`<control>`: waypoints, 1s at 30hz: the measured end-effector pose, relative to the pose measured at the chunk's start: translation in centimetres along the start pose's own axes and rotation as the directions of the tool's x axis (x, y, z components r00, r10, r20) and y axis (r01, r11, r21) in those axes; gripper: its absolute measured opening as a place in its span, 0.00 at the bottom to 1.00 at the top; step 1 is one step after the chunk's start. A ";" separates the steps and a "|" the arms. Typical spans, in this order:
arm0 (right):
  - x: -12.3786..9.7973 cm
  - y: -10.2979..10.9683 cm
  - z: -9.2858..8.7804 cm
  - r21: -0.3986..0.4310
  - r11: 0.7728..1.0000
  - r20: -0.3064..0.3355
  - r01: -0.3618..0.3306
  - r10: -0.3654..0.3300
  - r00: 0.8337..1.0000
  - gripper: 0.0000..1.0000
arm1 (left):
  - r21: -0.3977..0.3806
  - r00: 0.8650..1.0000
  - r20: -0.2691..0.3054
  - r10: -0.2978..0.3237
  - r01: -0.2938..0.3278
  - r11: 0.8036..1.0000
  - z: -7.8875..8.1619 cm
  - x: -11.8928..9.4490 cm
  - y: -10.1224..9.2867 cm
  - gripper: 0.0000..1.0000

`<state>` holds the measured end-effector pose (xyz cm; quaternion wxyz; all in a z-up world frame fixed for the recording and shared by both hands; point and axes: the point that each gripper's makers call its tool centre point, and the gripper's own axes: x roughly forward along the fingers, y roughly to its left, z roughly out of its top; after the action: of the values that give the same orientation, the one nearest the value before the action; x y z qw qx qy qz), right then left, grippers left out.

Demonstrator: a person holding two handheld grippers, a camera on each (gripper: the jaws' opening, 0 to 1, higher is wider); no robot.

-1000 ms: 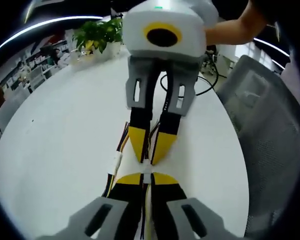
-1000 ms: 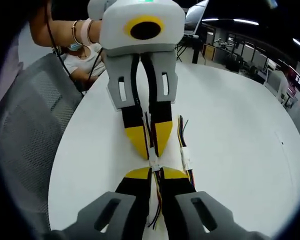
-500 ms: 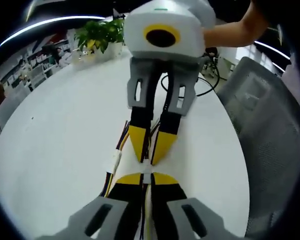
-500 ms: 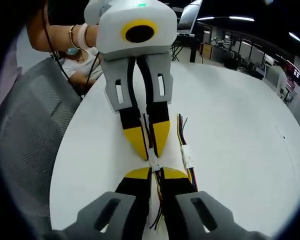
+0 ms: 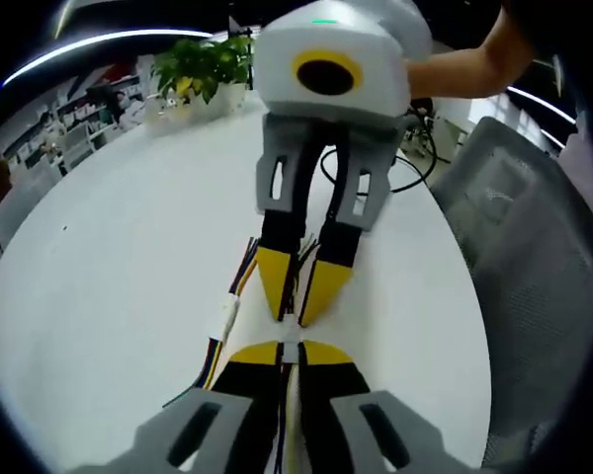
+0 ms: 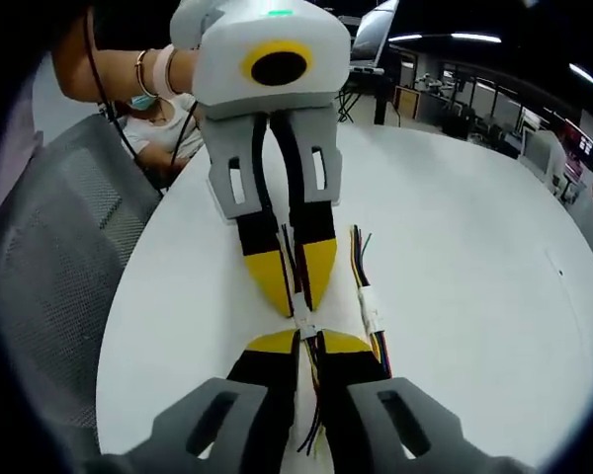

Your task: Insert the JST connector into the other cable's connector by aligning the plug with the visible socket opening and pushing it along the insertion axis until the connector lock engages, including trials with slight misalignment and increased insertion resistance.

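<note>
A round white table (image 5: 109, 296) in an open office carries the work, with a potted plant (image 5: 200, 67) at its far edge in the left gripper view and a grey mesh chair (image 5: 534, 247) beside it.

In the left gripper view the left gripper (image 5: 290, 348) rises from the bottom, its yellow-tipped jaws drawn together on a small white connector (image 5: 291, 348) and the wires behind it. The right gripper (image 5: 298, 314) comes from the far side, tips pointing at it, jaws closed on its own cable's wires. The two pairs of tips nearly touch, with the white connector housings between them.

In the right gripper view the same meeting shows from the other side: the right gripper (image 6: 307, 341) at the bottom, the left gripper (image 6: 298, 304) opposite, and the white connector (image 6: 302, 326) at the junction. A spare cable (image 6: 369, 306) with its own white connector lies on the table just to the right of the grippers.

The plug and socket look lined up and brought together, so alignment seems done. Whether the plug is fully seated and the lock has caught is too small to tell. If not, a final push along the shared axis is left.
</note>
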<state>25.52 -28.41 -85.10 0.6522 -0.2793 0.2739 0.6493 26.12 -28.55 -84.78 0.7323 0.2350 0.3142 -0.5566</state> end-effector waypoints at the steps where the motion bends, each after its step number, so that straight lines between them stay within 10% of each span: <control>1: 0.0 0.0 0.0 0.000 1.000 -0.001 -0.001 0.001 1.000 0.05 | 0.008 1.000 -0.003 0.000 0.000 1.000 0.0 0.0 0.0 0.00; 20: 0.1 0.1 0.1 -0.115 0.993 -0.049 0.027 -0.033 0.998 0.10 | 0.025 0.998 -0.058 0.038 -0.037 0.999 -0.3 -0.3 0.3 0.15; 30: -1.3 0.5 1.4 -0.064 0.994 0.028 0.086 -0.084 0.996 0.14 | -0.013 0.998 -0.023 0.061 -0.061 0.998 0.7 -1.2 0.2 0.21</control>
<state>24.99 -28.30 -83.26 0.6733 -0.3036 0.2325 0.6328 26.18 -28.18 -83.46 0.7471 0.2456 0.3187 -0.5291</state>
